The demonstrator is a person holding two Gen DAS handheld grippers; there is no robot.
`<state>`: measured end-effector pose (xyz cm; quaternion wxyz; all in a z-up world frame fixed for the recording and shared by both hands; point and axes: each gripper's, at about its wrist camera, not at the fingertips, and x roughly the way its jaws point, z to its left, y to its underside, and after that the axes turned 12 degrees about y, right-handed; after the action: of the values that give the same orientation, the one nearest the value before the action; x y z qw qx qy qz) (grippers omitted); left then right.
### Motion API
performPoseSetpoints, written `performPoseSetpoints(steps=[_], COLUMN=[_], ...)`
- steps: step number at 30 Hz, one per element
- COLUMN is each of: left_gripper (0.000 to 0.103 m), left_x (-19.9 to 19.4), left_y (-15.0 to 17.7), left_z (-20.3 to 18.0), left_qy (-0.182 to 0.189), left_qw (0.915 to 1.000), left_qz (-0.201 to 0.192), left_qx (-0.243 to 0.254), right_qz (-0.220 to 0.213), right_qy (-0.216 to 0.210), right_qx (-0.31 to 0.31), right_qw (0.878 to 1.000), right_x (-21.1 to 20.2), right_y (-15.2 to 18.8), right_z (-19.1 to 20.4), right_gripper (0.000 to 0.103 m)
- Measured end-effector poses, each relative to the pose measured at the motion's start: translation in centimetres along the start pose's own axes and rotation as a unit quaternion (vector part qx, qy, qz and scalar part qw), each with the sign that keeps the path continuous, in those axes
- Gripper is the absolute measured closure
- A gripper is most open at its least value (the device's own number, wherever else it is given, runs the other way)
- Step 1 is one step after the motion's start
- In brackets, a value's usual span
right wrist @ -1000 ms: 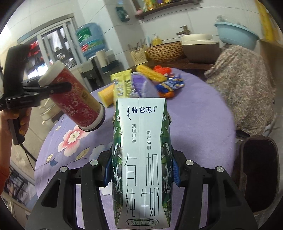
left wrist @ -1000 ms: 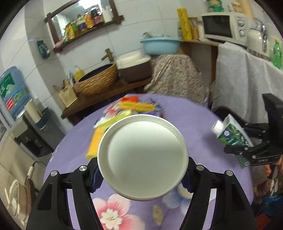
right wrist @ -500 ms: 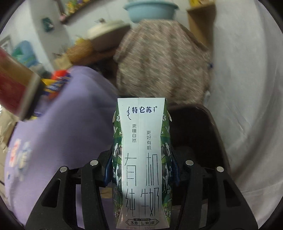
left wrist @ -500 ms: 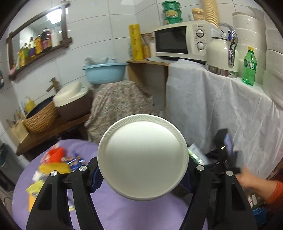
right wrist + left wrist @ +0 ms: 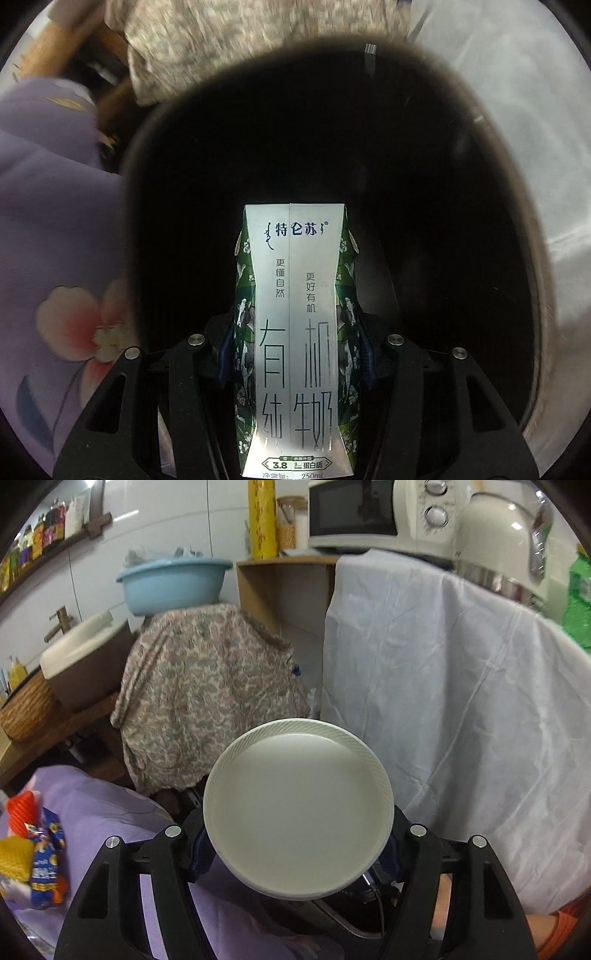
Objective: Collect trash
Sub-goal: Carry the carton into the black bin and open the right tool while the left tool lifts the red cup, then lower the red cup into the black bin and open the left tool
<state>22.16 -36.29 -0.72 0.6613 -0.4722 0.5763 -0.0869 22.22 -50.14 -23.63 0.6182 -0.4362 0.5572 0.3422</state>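
A lived-in home kitchen: a white microwave oven (image 5: 354, 515) and a cream electric kettle (image 5: 502, 539) stand on a cloth-draped counter. A wall shelf of bottles (image 5: 40, 531), a light blue plastic basin (image 5: 173, 585) and a brass tap (image 5: 59, 622) line the white-tiled wall (image 5: 166, 520).

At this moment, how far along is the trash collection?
Nothing shows as binned yet: the bin's dark interior reveals no contents. In hand: the right gripper holds the milk carton over the bin opening, and the left gripper clamps a white-bottomed cup. Left: snack wrappers remain on the purple table.
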Motion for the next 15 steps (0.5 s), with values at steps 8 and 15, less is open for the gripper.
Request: performPoseSetpoints(steps=[8, 15], left_gripper=[0.035, 0.035], left_x=[4.8, 8.3], left_y=[0.6, 0.7], left_z=[0.0, -0.7], left_qy=[-0.019, -0.012], left_qw=[0.9990, 0.9980], left_qz=[0.040, 0.062], left_qx=[0.006, -0.007], right_qz=[0.013, -0.037], right_qy=[0.008, 0.001], right_qx=[0.017, 0.028], right_qw=[1.000, 0.999], right_x=[1.2, -1.7], right_y=[-0.8, 1.1], right_z=[-1.1, -2.8], right_gripper=[0.031, 0.031])
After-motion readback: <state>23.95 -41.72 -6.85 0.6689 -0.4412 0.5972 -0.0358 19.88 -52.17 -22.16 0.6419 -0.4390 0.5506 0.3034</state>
